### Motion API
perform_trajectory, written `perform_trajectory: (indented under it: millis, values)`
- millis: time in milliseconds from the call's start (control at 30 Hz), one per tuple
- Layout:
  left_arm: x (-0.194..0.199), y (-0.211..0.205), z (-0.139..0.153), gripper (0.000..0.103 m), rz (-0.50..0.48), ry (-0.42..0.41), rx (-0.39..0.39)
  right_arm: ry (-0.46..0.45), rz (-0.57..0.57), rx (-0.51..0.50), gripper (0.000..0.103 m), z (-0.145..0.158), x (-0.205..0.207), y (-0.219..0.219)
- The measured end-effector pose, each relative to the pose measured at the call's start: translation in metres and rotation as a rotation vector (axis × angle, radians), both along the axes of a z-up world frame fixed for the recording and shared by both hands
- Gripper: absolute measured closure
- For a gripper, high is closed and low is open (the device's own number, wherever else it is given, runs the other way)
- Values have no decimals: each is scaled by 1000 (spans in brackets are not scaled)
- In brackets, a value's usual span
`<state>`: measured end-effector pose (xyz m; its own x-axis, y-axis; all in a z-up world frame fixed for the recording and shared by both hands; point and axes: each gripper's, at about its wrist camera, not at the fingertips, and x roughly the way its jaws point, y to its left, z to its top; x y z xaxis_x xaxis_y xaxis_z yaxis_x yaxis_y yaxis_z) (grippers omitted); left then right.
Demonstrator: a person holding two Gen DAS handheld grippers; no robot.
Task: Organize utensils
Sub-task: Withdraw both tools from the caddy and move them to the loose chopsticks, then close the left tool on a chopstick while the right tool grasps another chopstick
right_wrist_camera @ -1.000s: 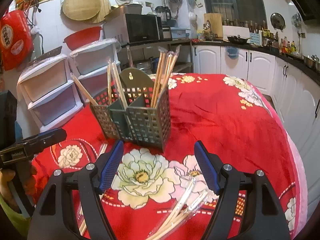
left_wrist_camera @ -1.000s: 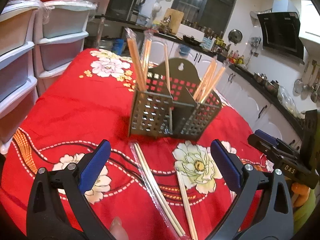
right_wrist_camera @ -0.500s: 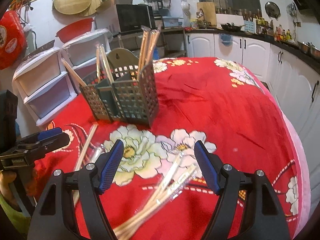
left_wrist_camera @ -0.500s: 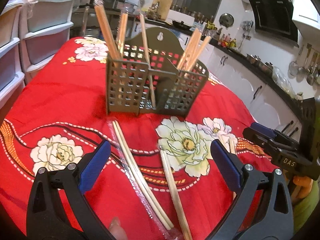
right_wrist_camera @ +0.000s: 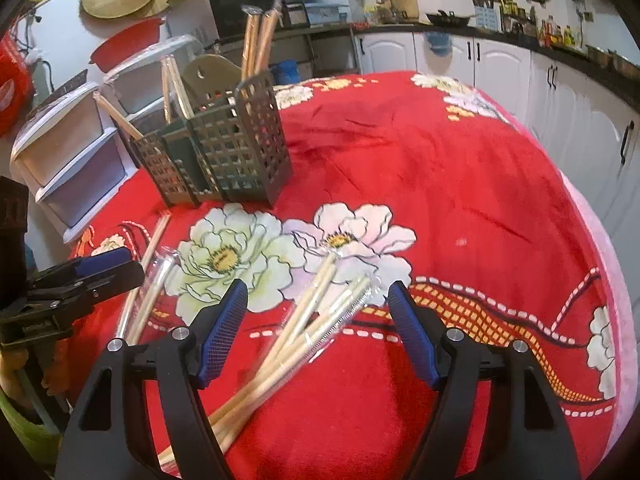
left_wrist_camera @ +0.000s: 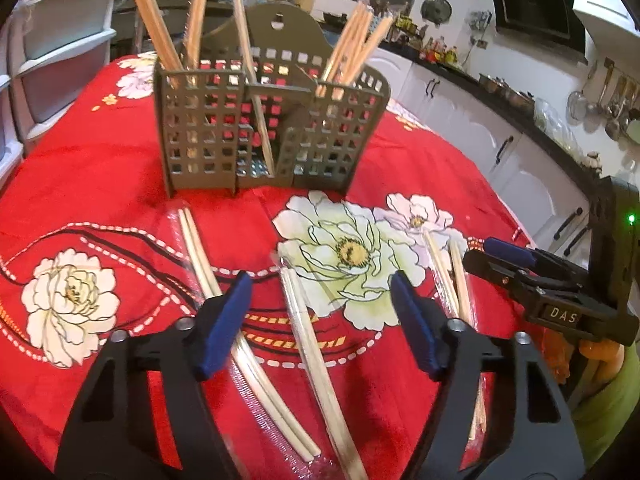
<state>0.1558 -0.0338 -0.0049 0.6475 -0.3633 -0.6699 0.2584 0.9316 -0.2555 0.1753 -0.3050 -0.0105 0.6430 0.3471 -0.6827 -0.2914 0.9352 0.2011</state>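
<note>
Both tools hang lower than before, left tool [left_wrist_camera: 320,308] narrowed over wrapped chopsticks [left_wrist_camera: 312,356], right tool [right_wrist_camera: 316,320] apart.

home kitchen: range hood [left_wrist_camera: 532,0], white cabinets [right_wrist_camera: 452,56], microwave [right_wrist_camera: 240,8]

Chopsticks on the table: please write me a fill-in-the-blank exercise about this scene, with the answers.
1. The tablecloth is mainly ____ with flowers.
2. The holder stands ____ on the table.
3. The loose chopsticks lie ____ the left gripper's open jaws.
4. The right gripper holds ____.

Answers: red; upright; between; nothing
</note>
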Motion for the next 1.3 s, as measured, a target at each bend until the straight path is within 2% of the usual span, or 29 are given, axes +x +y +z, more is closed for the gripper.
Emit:
perform_trajectory:
  millis: [67, 267, 500, 633, 967, 1133, 1300]
  values:
    - [2, -2, -3, 51, -9, 11, 1, 17, -2, 5, 36, -3, 2, -1]
    - [11, -3, -14, 60, -18, 61, 0, 72, -14, 6, 40, -15, 10, -2]
    - [26, -4, -29, 60, 4, 116, 8, 105, -22, 5, 47, -23, 21, -1]
    - [30, -6, -28, 62, 6, 115, 20, 110, -22, 6, 53, -24, 28, -1]
    - [41, -7, -29, 81, 33, 113, 55, 107, -22, -4, 61, -26, 39, 3]
    - [43, -7, -28, 87, 41, 110, 62, 113, -32, 25, 75, -26, 45, -3]
    - [45, -4, -27, 93, 46, 115, 47, 129, -35, 84, 83, -24, 50, -10]
